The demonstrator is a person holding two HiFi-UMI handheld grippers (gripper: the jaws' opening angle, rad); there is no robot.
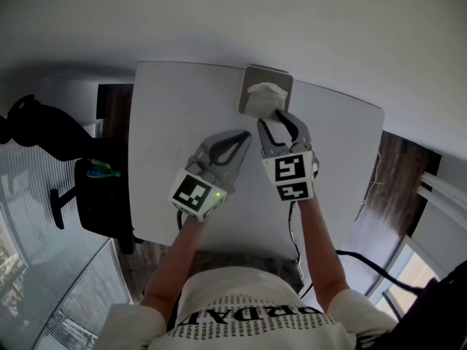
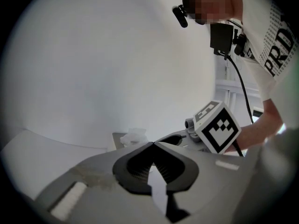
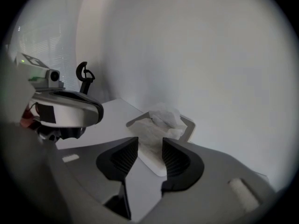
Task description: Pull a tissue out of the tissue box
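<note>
Surface: white table (image 1: pixel 175 100), pushed against a white wall (image 1: pixel 219 13).
Room: dark wood floor (image 1: pixel 398 162); black office chair (image 1: pixel 44 130) off the table's left side.
Count: we see one tissue box (image 1: pixel 252 104), one tissue (image 1: pixel 267 90), two grippers, one chair.
Tissue box: at the table's far edge by the wall, with the tissue standing up out of its top.
Left gripper (image 1: pixel 244 133): jaws tip to tip, empty.
Right gripper (image 1: pixel 276 122): jaws wide, at the box's near edge, pads on nothing.

Left gripper (image 1: pixel 246 134), right gripper (image 1: pixel 273 119) grey; white shirt (image 1: pixel 241 301), seemingly short-sleeved.
</note>
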